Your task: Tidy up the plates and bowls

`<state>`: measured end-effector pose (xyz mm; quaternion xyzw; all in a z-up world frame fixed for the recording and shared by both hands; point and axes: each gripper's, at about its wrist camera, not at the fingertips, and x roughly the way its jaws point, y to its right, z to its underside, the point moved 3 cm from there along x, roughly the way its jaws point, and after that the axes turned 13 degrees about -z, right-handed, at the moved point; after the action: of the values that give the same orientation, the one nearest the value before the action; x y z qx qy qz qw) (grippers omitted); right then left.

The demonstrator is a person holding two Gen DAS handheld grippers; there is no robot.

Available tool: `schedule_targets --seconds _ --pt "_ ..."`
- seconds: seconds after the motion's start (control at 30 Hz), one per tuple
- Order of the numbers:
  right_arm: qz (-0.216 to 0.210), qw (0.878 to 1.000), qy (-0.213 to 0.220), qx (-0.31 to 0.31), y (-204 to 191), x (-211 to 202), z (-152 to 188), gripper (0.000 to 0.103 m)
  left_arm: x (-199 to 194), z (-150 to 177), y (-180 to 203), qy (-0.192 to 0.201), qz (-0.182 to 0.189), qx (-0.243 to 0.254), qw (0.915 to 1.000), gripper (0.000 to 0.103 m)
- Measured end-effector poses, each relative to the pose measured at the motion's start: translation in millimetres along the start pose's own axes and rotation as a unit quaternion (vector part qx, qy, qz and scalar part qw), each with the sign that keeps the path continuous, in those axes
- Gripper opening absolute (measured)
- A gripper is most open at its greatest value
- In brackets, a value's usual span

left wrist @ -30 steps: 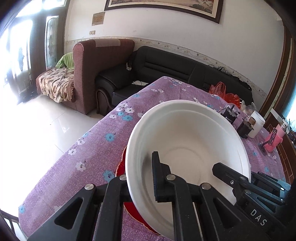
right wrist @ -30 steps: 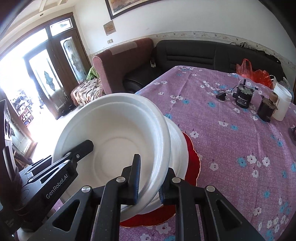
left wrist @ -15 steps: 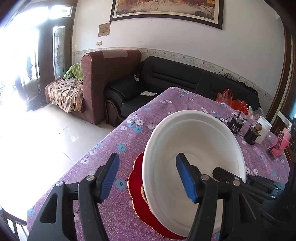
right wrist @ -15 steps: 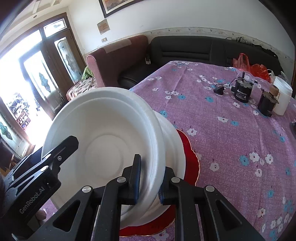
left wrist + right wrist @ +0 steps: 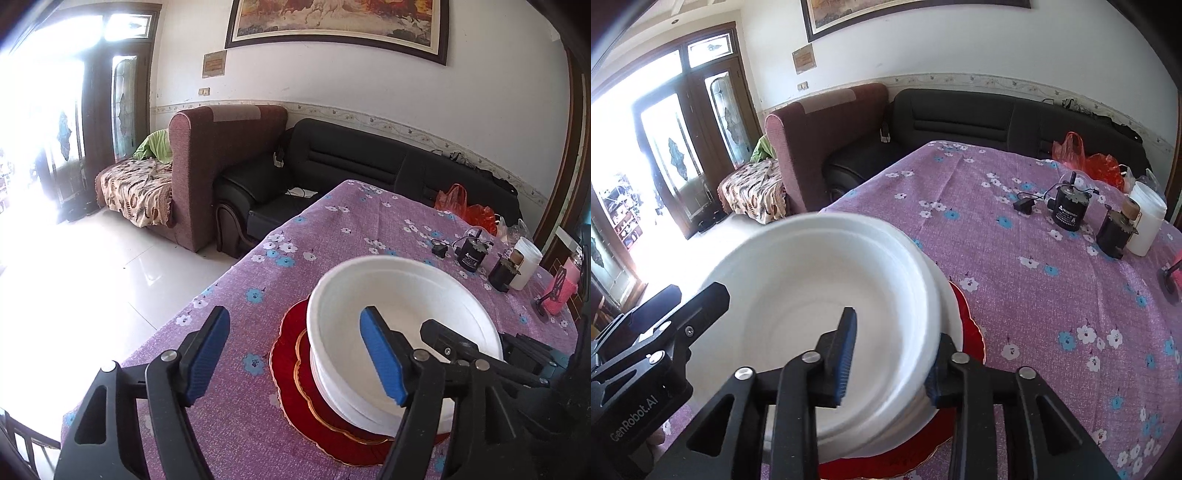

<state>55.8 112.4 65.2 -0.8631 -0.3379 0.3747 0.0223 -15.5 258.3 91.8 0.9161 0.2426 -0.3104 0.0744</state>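
A stack of white bowls [image 5: 402, 317] sits on a red plate [image 5: 295, 384] with a gold rim on the purple flowered tablecloth. My left gripper [image 5: 295, 354] is open and empty, its right finger over the bowl's near rim. In the right wrist view the top bowl [image 5: 820, 306] fills the lower left, over the red plate [image 5: 971, 336]. My right gripper [image 5: 890, 358] is open, its jaws spread either side of the bowl's rim and no longer pinching it. The left gripper's body shows at the lower left.
Far right on the table stand a black motor [image 5: 1069, 210], a small dark jar [image 5: 1113, 232], a white tub [image 5: 1147, 225], a pink item [image 5: 561, 291] and red bags [image 5: 1086, 155]. The table's left edge [image 5: 229, 269] drops to a tiled floor; sofas stand beyond.
The left gripper let go of the bowl a second ago and drew back. The right gripper has just opened off the rim. The bowl has settled level on the stack.
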Motion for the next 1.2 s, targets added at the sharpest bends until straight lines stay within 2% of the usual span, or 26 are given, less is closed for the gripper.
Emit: schedule_targets --seconds 0.03,0.2,0.43,0.87,1.1,1.2 --pt "0.000 1.000 0.003 -0.002 -2 -1 -1 0.050 0 0 0 -0.002 0.001 0.000 1.0000 0.073" --pt "0.005 1.000 0.016 -0.007 -6 -10 -3 0.056 0 1 -2 -0.006 -0.002 -0.002 1.0000 0.073" --pt "-0.006 1.000 0.021 0.015 1 -18 -3 0.056 0 3 -5 -0.011 0.000 -0.003 0.9999 0.073" --pt "0.004 0.998 0.039 0.040 16 -36 -4 0.059 1 12 -8 -0.023 -0.003 -0.001 0.9997 0.074" --pt "-0.007 0.997 0.042 0.058 21 -43 5 0.059 0 16 -10 -0.032 0.001 -0.004 0.9995 0.074" --pt "-0.013 0.996 0.049 0.068 22 -53 13 0.063 -1 19 -13 -0.038 0.004 -0.007 0.9993 0.075"
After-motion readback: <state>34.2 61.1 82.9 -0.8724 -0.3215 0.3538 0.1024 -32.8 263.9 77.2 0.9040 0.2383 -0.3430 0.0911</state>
